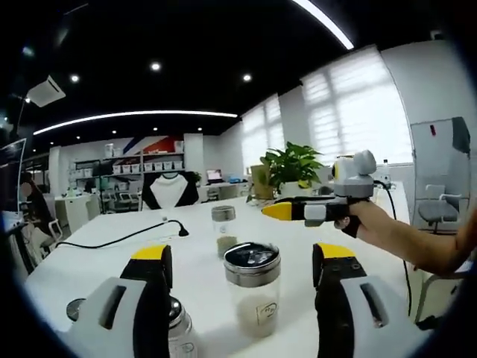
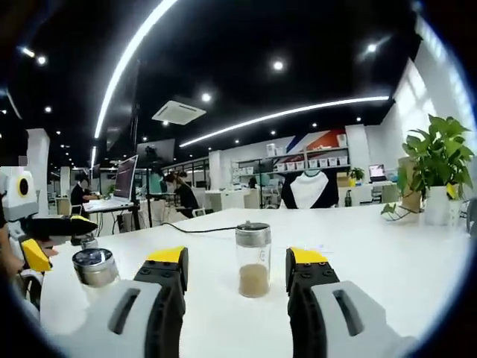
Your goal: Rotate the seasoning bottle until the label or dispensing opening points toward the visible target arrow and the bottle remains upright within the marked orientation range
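Observation:
A clear seasoning bottle (image 1: 253,289) with a chrome lid and pale powder stands upright on the white table (image 1: 112,257), just ahead of my open left gripper (image 1: 242,253), in line with the gap between its jaws. A second bottle (image 1: 223,231) with brown seasoning stands farther back. In the right gripper view that brown-filled bottle (image 2: 253,259) stands upright beyond my open right gripper (image 2: 237,257), untouched. The chrome-lidded bottle (image 2: 95,267) is at the left there, by the left gripper (image 2: 52,227). A hand holds the right gripper (image 1: 294,211) above the table.
A third small bottle (image 1: 179,328) sits beside my left jaw. A black cable (image 1: 127,237) runs across the table. A potted plant (image 1: 291,168) stands at the far table edge, also the plant (image 2: 440,160). Desks, monitors and people (image 2: 78,195) are behind.

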{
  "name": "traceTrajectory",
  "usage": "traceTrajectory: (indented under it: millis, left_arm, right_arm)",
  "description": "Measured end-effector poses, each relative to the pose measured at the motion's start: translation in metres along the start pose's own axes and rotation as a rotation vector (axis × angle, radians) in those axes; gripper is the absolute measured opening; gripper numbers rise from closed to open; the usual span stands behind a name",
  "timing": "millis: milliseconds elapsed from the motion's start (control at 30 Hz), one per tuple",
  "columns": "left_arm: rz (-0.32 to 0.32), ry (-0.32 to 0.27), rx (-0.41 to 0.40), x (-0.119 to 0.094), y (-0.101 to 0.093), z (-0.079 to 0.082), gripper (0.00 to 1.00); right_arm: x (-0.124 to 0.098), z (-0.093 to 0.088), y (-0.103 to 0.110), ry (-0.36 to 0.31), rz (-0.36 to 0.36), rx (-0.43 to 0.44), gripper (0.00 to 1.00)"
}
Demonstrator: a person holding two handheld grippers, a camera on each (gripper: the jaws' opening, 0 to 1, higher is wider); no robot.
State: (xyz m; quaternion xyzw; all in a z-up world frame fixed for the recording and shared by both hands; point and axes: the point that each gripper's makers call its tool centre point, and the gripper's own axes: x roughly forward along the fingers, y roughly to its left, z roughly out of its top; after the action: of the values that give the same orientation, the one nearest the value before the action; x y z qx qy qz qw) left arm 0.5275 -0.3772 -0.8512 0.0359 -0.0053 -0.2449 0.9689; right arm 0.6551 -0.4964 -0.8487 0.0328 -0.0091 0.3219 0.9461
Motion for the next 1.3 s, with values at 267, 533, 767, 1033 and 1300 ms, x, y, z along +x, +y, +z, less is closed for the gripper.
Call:
traceTrajectory:
  millis: [267,533,767,1033,1300]
  left_arm:
    - [-0.013,0.013,-0.029,-0.001,0.0,-0.004,0.81]
    - [0.002,0.031,-0.034,-0.001,0.005,-0.009,0.8]
    - [-0.003,0.038,-0.028,0.0,0.007,-0.01,0.8]
    - [-0.003,0.037,-0.026,0.002,0.007,-0.008,0.79]
    - [-0.034,0.044,-0.008,0.005,0.001,-0.008,0.78]
  right_arm:
    - [0.034,-0.002,-0.004,0.017,0.004,-0.007,0.52]
    - [0.066,-0.014,-0.015,0.041,-0.057,-0.097,0.51]
    - [0.085,-0.019,-0.02,0.068,-0.048,-0.085,0.51]
    - [0.096,-0.024,-0.027,0.071,-0.049,-0.04,0.51]
    - [0.104,-0.03,-0.031,0.105,-0.034,-0.044,0.51]
